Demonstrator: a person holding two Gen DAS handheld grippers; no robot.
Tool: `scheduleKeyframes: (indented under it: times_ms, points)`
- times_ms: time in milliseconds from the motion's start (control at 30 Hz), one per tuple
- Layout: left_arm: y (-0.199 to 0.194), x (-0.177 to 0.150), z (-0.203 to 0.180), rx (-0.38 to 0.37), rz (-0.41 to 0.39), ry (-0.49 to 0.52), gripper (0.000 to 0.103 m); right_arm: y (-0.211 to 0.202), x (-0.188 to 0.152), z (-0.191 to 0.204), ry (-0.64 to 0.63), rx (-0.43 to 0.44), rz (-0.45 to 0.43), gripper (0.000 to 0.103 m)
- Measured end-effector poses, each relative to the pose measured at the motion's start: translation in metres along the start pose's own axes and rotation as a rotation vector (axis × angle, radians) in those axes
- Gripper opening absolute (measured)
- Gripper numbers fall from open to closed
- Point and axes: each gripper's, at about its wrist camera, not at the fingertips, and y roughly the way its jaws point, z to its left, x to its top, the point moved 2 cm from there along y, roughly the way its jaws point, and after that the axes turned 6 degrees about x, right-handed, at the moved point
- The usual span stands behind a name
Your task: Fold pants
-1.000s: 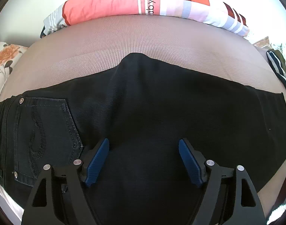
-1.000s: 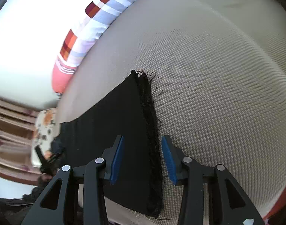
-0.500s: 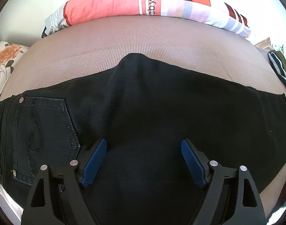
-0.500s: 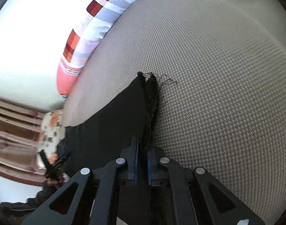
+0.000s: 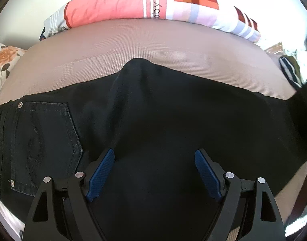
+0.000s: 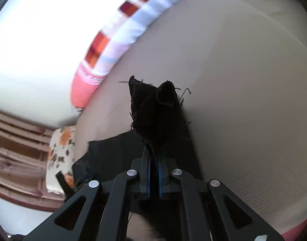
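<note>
The pants (image 5: 173, 108) are black, their back pocket (image 5: 42, 140) stitched in darker curves. The mattress (image 5: 153, 40) is beige with a fine woven grid. The far pillow (image 5: 153, 2) is coral with red-orange checks and lilac stripes. The left cushion (image 5: 2, 60) has orange flowers. Gripper pads (image 5: 101, 172) are blue.

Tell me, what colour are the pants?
Black, seen best in the left wrist view: pants.

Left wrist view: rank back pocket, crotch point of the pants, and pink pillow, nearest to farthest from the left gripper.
From the left gripper, open above the pants:
1. Back pocket, lower left, beside the left finger.
2. Crotch point, centre, jutting onto the mattress.
3. Pink pillow, top, at the mattress's far edge.
</note>
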Motion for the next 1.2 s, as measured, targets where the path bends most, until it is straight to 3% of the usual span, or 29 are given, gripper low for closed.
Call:
scheduleKeyframes:
  times_ms: [500, 800, 867, 1000, 1200]
  points:
    - [-0.041, -0.008, 0.061, -0.059, -0.077, -0.099, 0.082, 0.171, -0.03, 0.124, -0.162, 0.028, 0.22, 0.006]
    - [-0.051, -0.01, 0.079, -0.126, -0.098, -0.117, 0.082, 0.257, -0.06, 0.163, -0.259, -0.021, 0.333, 0.004]
    - [-0.053, -0.009, 0.081, -0.143, -0.105, -0.115, 0.082, 0.269, -0.067, 0.17, -0.256, 0.003, 0.367, 0.001]
    - [-0.053, -0.005, 0.081, -0.181, -0.105, -0.113, 0.082, 0.278, -0.073, 0.187, -0.314, -0.048, 0.358, 0.004]
    - [-0.044, 0.008, 0.066, -0.343, -0.046, -0.11, 0.082, 0.231, -0.048, 0.178, -0.279, -0.055, 0.241, 0.006]
